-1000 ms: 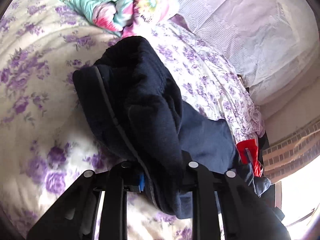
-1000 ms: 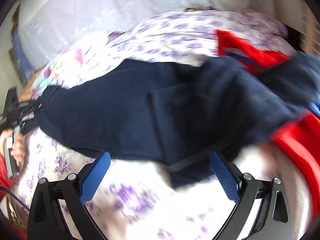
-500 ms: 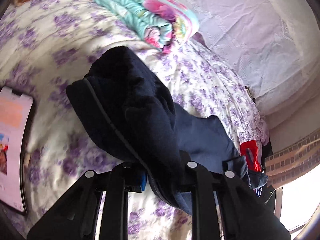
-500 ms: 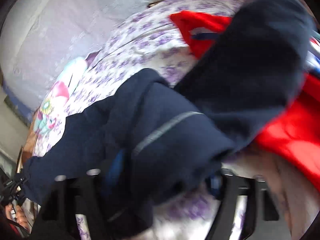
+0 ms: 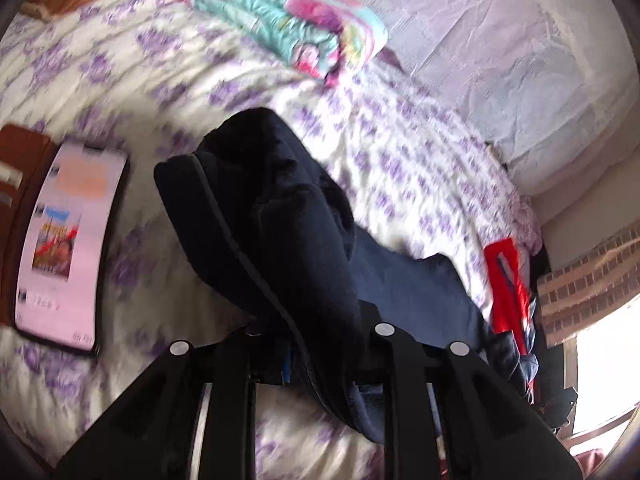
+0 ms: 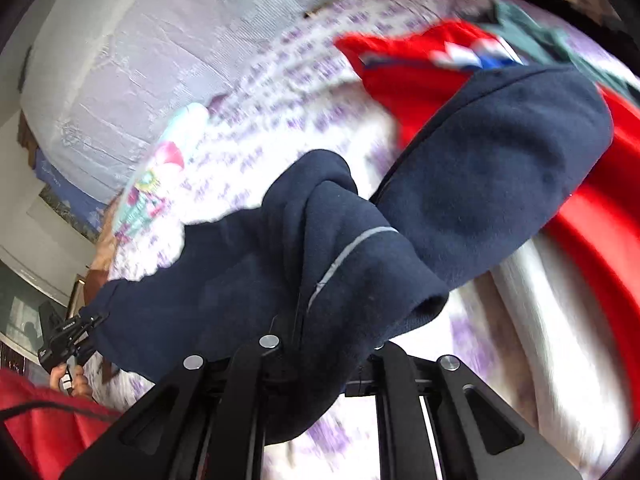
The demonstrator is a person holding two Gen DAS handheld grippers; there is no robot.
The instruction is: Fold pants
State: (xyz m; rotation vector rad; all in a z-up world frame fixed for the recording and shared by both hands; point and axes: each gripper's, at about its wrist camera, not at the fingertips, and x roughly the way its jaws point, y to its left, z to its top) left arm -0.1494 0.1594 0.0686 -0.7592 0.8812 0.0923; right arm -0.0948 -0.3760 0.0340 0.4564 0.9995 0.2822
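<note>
The pants [image 5: 280, 224] are dark navy with a thin grey stripe. The bed sheet [image 5: 400, 168] is cream with purple flowers. A folded quilt [image 5: 280, 12] shows turquoise and pink. A garment [image 6: 408, 72] nearby is bright red.

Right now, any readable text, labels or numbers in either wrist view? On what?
None readable.
Phone screen on the floral bedsheet: rows of text and a picture, too blurred to read.
Red garment: white and blue print, motion-blurred, unreadable.
Navy pants: grey stripe only, no label visible.
</note>
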